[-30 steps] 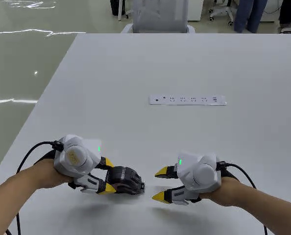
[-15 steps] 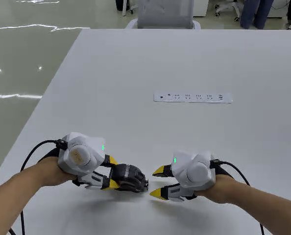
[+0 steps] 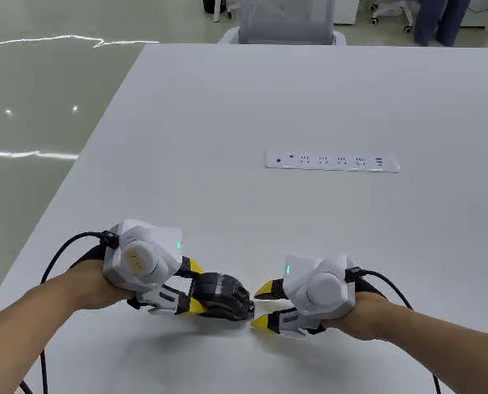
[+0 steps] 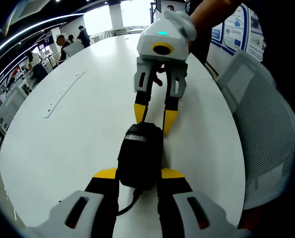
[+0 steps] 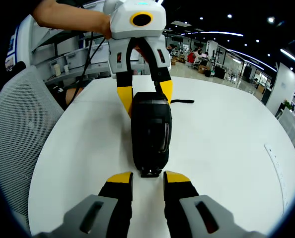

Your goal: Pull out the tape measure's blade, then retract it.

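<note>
Two grippers meet nose to nose at the lower middle of the head view, low over a white table [image 3: 310,98]. The left gripper [image 3: 193,287], left of centre, pinches the black tape measure [image 3: 221,295] by its body. In the left gripper view its yellow-tipped jaws press on both flanks at the bottom centre of the frame. The tape measure [image 4: 140,153] runs upward from them, lying on the tabletop.

The right gripper [image 3: 263,305], just right of the tape measure, points at its front end. Its jaws are spread a little, with a narrow gap between the yellow tips. In the right gripper view those tips sit at the bottom centre, one on either side of the small hook [image 5: 150,173], which sits right at the tape measure's mouth. Whether the tips touch the hook is hard to tell at this angle. At the top centre of that view the left gripper [image 5: 145,91] clamps the far end, and a black strap [image 5: 182,101] lies flat on the table just right of it.

A white power strip [image 3: 332,162] lies right of centre in the upper half of the head view, well apart from the grippers. A grey chair [image 3: 285,20] stands at the table's far edge, at the top of the frame. A black cable [image 3: 59,254] loops from the left gripper toward the lower left corner.
</note>
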Motion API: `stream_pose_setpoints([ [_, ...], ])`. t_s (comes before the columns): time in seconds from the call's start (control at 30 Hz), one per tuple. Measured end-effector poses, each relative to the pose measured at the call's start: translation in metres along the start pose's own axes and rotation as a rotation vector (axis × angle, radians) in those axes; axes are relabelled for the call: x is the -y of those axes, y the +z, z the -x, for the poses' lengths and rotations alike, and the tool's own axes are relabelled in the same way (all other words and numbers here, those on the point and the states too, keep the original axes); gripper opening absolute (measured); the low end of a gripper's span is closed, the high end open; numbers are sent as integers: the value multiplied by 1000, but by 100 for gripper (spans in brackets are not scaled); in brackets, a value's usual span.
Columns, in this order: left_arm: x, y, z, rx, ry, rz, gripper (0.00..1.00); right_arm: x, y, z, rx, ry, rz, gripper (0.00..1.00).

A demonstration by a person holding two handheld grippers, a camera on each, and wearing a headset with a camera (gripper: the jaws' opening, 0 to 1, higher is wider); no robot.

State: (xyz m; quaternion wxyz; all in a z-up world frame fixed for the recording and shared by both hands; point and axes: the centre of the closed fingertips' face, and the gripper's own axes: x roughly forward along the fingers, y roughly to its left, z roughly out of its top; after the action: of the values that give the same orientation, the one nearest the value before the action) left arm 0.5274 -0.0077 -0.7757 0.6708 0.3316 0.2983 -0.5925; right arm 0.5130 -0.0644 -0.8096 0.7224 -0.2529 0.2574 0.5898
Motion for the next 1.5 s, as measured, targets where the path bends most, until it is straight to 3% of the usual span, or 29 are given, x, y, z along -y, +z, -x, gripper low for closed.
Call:
stream_pose_setpoints([
  [0.47, 0, -1, 0, 0, 3, 12, 25, 4, -1, -8, -2, 10, -40, 17],
  [1.5, -1, -3, 1, 10, 13, 35, 24, 6, 0, -7, -7, 25, 3, 11],
])
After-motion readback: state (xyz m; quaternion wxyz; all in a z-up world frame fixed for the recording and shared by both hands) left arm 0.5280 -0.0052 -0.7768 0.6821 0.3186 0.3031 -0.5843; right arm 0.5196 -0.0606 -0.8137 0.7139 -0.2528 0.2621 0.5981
